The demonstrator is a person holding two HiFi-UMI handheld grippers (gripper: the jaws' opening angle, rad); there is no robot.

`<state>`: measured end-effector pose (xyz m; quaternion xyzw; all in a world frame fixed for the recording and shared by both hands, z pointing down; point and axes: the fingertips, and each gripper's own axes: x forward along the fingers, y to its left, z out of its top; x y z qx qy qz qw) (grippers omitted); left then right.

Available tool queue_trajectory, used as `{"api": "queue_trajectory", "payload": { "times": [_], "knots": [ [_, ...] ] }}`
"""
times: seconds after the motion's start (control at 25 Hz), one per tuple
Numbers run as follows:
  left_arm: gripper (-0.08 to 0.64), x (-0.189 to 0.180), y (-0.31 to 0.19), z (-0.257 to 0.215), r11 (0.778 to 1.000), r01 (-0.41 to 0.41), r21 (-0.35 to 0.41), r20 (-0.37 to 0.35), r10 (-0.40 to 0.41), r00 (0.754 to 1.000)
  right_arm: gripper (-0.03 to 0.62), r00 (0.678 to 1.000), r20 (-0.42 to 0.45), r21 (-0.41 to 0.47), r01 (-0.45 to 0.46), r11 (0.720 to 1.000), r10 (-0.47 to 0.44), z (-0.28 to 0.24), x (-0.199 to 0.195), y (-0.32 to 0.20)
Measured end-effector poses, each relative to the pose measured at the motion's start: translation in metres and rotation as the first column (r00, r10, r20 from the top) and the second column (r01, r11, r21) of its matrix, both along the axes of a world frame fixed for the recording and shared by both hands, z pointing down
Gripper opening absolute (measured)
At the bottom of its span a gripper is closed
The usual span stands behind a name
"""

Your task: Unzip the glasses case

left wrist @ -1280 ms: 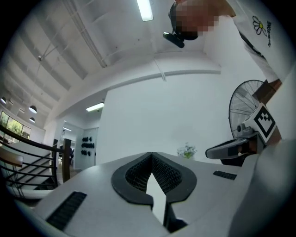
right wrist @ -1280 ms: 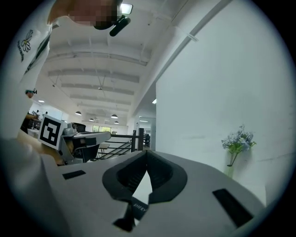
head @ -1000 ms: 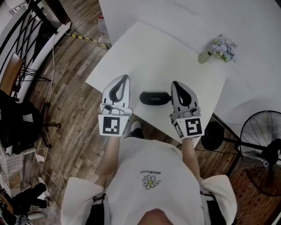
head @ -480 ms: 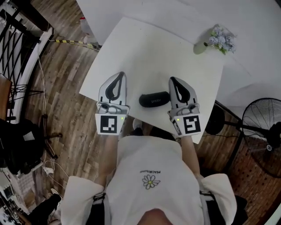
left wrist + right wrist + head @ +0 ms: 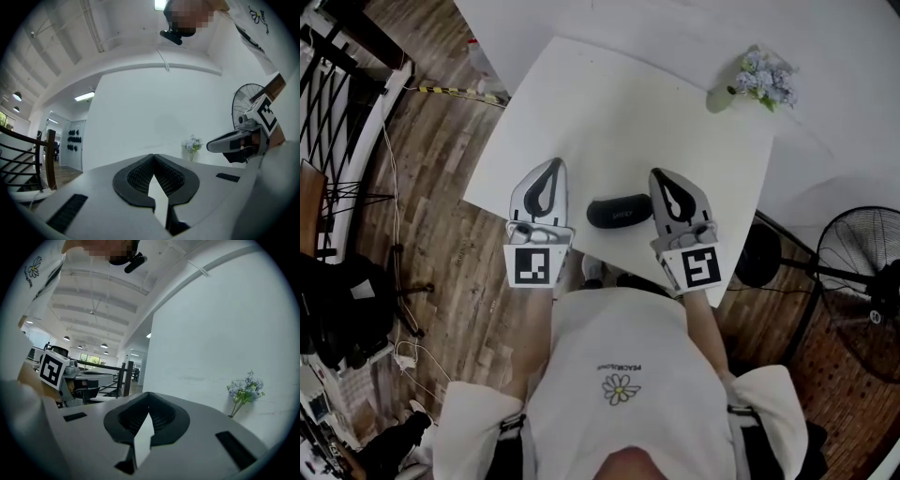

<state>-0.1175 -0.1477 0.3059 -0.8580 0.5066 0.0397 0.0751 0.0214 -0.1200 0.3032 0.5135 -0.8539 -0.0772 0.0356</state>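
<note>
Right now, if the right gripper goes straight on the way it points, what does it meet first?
Probably nothing near: the right gripper points across bare table. The glasses case lies beside it, and the flowers stand off to the right. Depth is unclear.

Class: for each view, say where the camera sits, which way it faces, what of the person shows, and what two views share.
Head view: on the head, steeply down at table, glasses case, left gripper, right gripper; shirt, forearms show.
Left gripper view: on that gripper, forward along shut jaws toward wall; shirt above.
Right gripper view: likewise; shirt above.
Shared: gripper views both show the flowers.
</note>
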Motion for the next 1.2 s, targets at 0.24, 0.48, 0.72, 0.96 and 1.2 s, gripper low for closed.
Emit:
{"api": "queue_trajectory", "payload": {
  "times": [0.24, 0.48, 0.72, 0.96, 1.2],
  "knots": [
    [0.015, 0.02, 0.005, 0.012, 0.999, -0.045, -0.019, 0.037, 0.045, 0.998, 0.008, 1.0, -0.008, -0.022, 0.0, 1.0, 0.0, 0.008, 0.018, 0.008],
    [0.015, 0.034, 0.003, 0.053, 0.982, -0.15, -0.117, 0.092, 0.161, 0.983, 0.008, 0.998, -0.058, -0.111, -0.016, 0.994, 0.009, 0.043, 0.033, 0.014],
    [0.015, 0.032, 0.007, 0.122, 0.926, -0.187, -0.329, 0.134, 0.242, 0.961, 0.008, 0.995, -0.098, -0.333, -0.045, 0.942, 0.012, 0.116, 0.047, 0.027],
    [0.015, 0.026, 0.022, 0.181, 0.841, -0.183, -0.508, 0.132, 0.286, 0.949, 0.007, 0.986, -0.163, -0.477, -0.055, 0.877, -0.027, 0.179, 0.051, 0.047],
    [0.015, 0.029, 0.036, 0.216, 0.786, -0.165, -0.596, 0.177, 0.329, 0.928, 0.008, 0.974, -0.212, -0.594, -0.058, 0.802, -0.086, 0.227, 0.044, 0.064]
  ]
}}
